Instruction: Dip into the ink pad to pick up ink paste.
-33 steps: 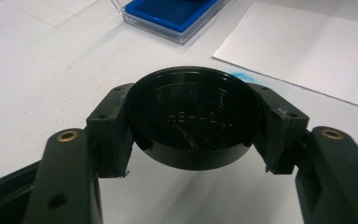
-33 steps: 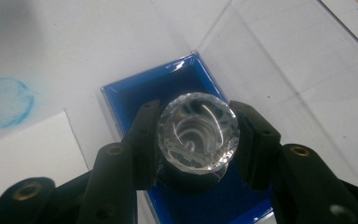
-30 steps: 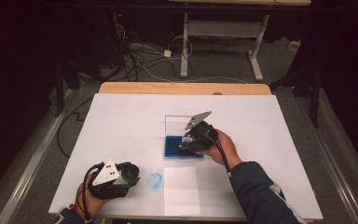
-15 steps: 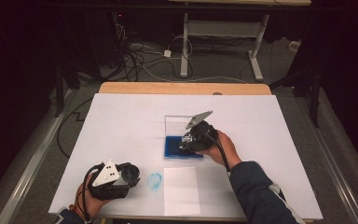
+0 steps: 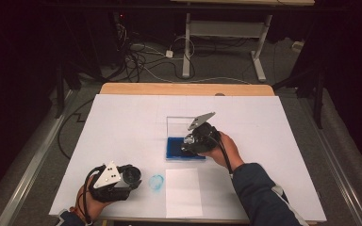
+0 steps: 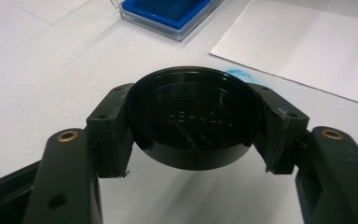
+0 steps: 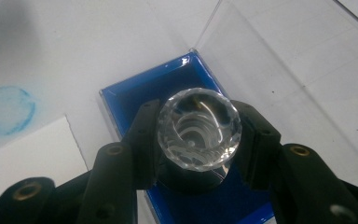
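White table cover: we see a white sheet spread over the wooden table, which shows as a bare strip along the far edge.
Left gripper: our left gripper sits near the left corner of the table in the high view, held in the left hand.
Left jaws: they are clamped on a round black cap, one jaw on each side of its rim; raised lettering inside it is too faint for us to read.
Right gripper: our right gripper is over the middle of the table, in the right hand.
Right jaws: they grip a stamp with a clear faceted knob and a dark base.
Stamp position: its base is down inside the blue ink pad; we cannot tell if it touches the pad.
Ink pad case: the clear lid stands open on the far side.
Blue print: a round blue smudge lies on the white sheet, just left of a paper sheet at the near edge.
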Demonstrator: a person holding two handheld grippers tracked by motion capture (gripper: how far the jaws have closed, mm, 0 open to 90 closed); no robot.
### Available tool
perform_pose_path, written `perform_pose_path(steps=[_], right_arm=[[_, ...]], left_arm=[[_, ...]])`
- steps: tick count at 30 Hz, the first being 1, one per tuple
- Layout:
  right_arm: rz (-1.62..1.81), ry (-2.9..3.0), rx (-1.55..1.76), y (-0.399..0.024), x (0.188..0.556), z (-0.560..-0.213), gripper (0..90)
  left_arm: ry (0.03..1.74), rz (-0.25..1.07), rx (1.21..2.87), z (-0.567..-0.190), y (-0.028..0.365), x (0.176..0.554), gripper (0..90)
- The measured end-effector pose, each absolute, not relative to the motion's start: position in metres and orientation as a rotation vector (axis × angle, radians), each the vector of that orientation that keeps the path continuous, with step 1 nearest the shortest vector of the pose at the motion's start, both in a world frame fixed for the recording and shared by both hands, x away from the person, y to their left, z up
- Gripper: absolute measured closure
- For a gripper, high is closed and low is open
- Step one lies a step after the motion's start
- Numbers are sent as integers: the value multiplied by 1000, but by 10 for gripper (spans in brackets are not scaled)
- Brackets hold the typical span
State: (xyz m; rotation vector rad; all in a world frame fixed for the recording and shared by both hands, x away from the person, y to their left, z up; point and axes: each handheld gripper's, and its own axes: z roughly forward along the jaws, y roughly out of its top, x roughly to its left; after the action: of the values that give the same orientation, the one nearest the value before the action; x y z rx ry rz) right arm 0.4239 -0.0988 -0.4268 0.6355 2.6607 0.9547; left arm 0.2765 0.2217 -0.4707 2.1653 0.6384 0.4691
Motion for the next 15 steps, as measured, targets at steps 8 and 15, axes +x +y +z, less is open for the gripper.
perform_pose_path(steps=[8,15], right_arm=[[942,2658,647,-98,423,-427,564],[914,2658,618,-97,422,-426,564]], left_arm=[[639,464,2163,-471,222,277,362],[640,472,2167,-471,222,276,362]])
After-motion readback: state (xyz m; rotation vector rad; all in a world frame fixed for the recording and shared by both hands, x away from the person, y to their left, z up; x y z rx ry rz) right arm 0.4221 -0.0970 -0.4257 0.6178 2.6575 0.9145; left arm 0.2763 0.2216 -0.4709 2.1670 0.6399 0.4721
